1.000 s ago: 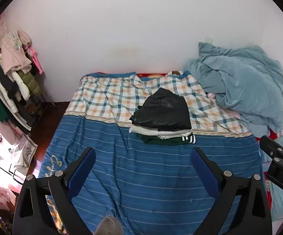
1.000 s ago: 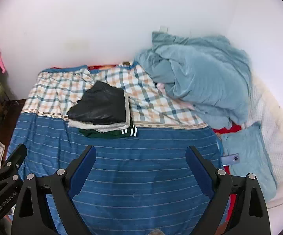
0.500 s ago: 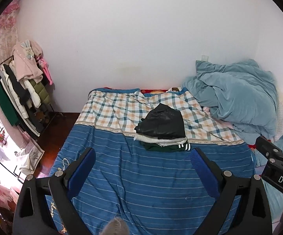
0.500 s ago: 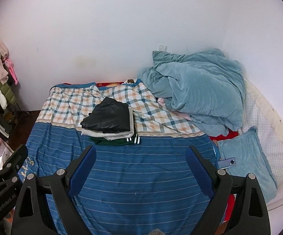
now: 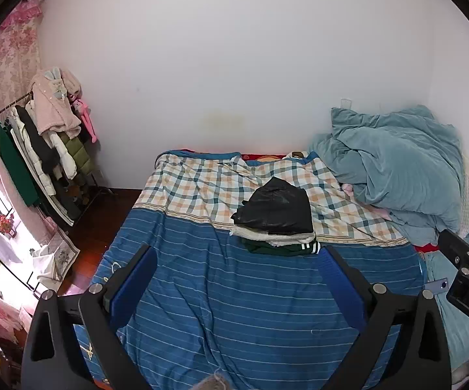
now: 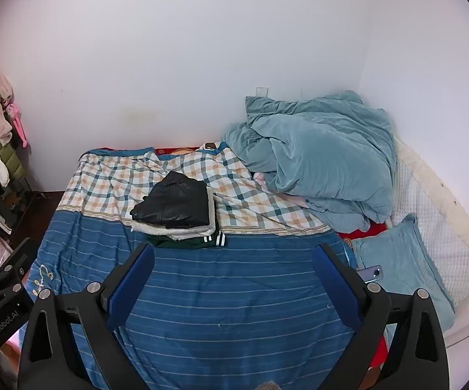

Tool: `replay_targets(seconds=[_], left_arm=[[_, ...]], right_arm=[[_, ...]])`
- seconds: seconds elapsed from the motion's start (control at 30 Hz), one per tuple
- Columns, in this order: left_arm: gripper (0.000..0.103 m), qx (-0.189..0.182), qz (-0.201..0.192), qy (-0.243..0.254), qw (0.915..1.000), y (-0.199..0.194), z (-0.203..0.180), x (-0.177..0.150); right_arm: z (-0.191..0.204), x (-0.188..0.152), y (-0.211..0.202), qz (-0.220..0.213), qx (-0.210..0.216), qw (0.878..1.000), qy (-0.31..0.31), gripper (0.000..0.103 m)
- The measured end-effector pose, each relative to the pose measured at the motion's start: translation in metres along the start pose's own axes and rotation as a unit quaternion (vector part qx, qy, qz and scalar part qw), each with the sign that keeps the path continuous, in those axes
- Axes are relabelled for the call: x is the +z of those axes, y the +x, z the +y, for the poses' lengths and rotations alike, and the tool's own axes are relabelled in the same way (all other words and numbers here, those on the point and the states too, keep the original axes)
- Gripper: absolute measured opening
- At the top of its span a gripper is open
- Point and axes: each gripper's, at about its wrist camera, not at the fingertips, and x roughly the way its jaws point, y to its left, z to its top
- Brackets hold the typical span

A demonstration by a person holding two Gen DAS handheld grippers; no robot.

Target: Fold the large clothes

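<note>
The left gripper (image 5: 236, 261) has black angular arms with triangular cut-outs, round silver screws and flat blue pads (image 5: 135, 279) on the inner faces. The right gripper (image 6: 233, 260) is built alike; at three o'clock in the left view its black body carries white letters "DAS".

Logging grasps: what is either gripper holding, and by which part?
Nothing. The left gripper and right gripper are open and empty.
</note>
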Motion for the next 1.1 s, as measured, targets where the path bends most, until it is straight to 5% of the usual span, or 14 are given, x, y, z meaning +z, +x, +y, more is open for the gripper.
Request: replay_targets(seconds=[1.1], left_arm=[[0.102, -0.006, -0.016, 0.0, 0.9998, -0.016, 0.008, 0.005]], right_arm=[[0.008, 0.0, -0.007, -0.006, 0.025, 1.0, -0.004, 0.1]])
